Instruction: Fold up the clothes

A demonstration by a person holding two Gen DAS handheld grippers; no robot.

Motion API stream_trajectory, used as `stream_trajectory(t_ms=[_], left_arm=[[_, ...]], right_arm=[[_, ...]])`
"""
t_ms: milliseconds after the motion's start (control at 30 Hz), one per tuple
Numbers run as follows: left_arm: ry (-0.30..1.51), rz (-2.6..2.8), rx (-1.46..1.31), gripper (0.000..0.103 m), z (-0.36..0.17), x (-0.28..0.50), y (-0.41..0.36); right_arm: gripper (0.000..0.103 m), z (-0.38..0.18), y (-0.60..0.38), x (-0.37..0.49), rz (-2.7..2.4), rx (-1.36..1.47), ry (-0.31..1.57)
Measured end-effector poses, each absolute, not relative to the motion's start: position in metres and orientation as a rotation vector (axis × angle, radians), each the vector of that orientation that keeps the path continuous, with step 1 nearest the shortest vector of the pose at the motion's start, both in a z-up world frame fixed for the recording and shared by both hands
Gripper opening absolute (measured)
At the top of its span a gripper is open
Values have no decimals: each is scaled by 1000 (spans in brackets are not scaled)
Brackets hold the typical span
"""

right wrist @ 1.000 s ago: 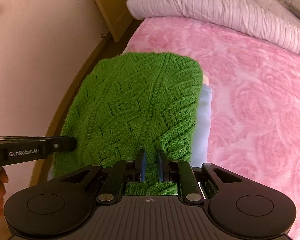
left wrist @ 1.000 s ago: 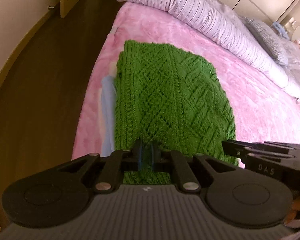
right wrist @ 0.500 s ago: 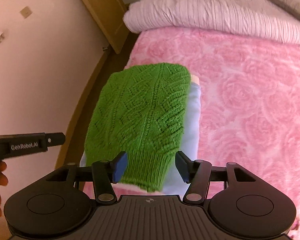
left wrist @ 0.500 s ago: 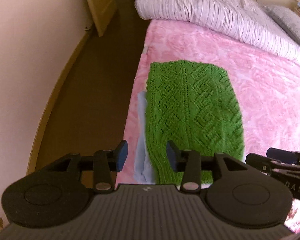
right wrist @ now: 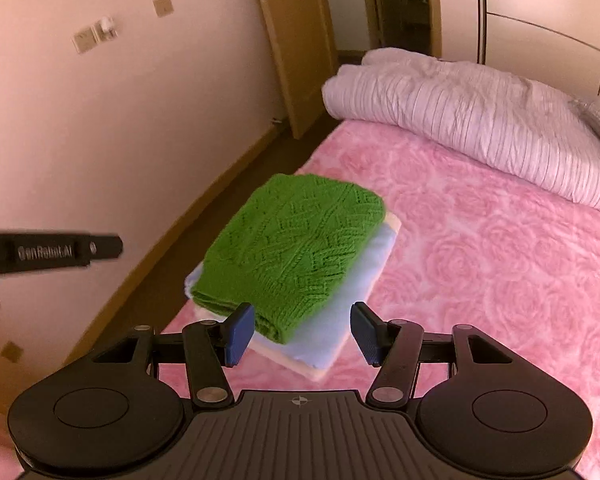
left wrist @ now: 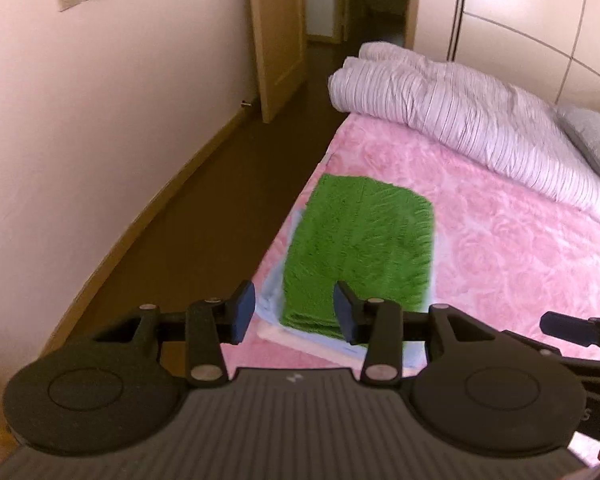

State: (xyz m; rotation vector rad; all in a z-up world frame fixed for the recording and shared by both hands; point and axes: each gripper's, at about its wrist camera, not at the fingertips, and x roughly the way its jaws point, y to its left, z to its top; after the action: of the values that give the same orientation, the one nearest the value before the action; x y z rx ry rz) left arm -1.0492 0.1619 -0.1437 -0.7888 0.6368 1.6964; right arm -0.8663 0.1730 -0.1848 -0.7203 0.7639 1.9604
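Resting folded: green sweater (right wrist: 296, 248) atop stack, seemingly untouched.

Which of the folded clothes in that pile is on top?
The green knitted sweater. It lies folded on top, with the light blue garment beneath it and a cream piece at the very bottom, on the pink bedspread.

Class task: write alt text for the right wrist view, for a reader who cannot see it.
A folded green knitted sweater lies on a pale blue folded garment near the edge of a pink bed. The right claw hangs open above them, holding nothing.
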Motion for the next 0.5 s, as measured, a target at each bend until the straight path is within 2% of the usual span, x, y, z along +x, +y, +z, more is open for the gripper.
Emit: stream_trajectory(t_ms=[133, 500], left_arm=[[606, 1739, -833, 37, -129, -1009, 140], [566, 1899, -932, 37, -112, -907, 95]], right_arm=[[57, -168, 169, -820, 2022, -669, 773], [57, -149, 163, -743, 2185, -834, 734]])
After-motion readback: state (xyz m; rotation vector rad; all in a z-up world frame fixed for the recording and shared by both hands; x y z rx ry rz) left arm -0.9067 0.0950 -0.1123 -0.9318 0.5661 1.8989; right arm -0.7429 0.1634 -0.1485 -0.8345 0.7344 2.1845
